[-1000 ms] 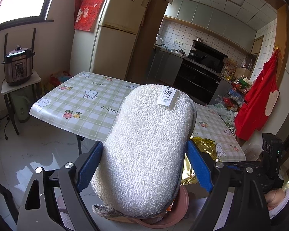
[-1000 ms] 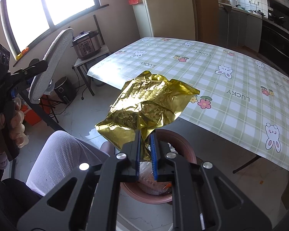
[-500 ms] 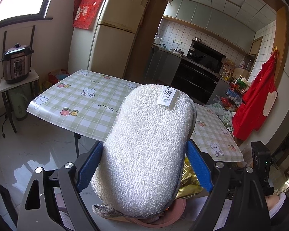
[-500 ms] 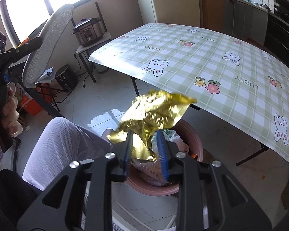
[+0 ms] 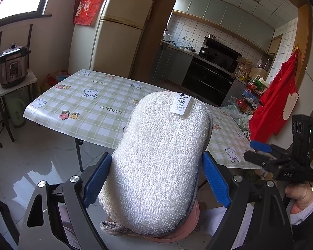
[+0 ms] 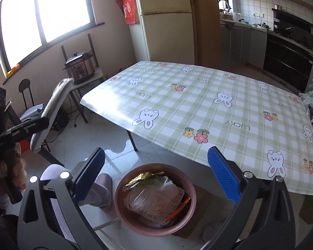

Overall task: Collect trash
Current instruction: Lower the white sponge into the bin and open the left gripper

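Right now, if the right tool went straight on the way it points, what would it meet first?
Probably the pink trash bin on the floor below the right tool, whose jaws are opening with nothing between them: first the gold foil wrapper and plastic bags on top. Depth is unclear.

Ahead of you the folding table (image 6: 198, 95) wears a green-and-white checked cloth printed with bunnies, flowers and the word LUCKY, and you see nothing resting on that cloth. Below its near edge the pale glossy tile floor (image 6: 106, 145) carries a round pink bin (image 6: 123, 214), which sits on what looks like a flat piece of cardboard (image 6: 200, 204), though the view there is partly blocked. By the window, a small side table (image 5: 16, 83) holds a pressure cooker (image 5: 11, 66). A black chair (image 6: 25, 91) stands on the floor too.
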{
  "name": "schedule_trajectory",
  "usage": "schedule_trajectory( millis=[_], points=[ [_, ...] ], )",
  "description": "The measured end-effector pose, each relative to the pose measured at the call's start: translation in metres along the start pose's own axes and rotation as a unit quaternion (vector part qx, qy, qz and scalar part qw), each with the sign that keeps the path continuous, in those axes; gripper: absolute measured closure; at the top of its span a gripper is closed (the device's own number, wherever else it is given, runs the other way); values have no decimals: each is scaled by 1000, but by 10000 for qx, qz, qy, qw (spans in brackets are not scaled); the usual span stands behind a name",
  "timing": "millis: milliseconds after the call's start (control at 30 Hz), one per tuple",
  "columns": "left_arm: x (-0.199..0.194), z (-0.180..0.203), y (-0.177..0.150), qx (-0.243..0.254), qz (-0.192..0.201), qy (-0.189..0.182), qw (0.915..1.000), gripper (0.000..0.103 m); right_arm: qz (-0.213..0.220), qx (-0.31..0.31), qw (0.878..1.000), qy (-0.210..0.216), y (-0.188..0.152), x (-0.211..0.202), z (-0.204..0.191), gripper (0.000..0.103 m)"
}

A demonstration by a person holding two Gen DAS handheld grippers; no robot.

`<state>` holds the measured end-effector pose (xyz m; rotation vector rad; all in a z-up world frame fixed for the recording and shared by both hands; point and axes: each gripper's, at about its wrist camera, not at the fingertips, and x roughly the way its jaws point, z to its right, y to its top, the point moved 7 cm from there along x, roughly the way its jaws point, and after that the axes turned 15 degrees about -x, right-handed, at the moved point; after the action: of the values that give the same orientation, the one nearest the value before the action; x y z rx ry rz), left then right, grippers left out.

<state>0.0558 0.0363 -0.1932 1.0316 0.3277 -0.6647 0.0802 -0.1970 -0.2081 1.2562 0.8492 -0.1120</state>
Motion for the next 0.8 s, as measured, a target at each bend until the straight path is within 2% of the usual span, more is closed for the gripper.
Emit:
schedule_trajectory(
  millis=[133, 333, 567, 700, 800],
  points=[
    [7, 12, -7, 255, -121, -12, 9996, 18, 311, 23, 9989, -343, 18, -20, 16, 6],
    [22, 34, -22, 693, -329, -46, 9970, 18, 645, 36, 9965, -524, 33, -44, 36, 6],
    [46, 59, -33, 904, -625, -257, 9936, 16, 623, 209, 9960, -601, 28, -46, 54, 6],
    [55, 71, -35, 906, -767, -494, 9917, 10, 573, 325, 9961, -591, 25, -44, 60, 6],
    [57, 75, -35, 951, -763, -514, 9912, 8, 515, 342, 9964, -579, 22, -41, 60, 6]
  ],
)
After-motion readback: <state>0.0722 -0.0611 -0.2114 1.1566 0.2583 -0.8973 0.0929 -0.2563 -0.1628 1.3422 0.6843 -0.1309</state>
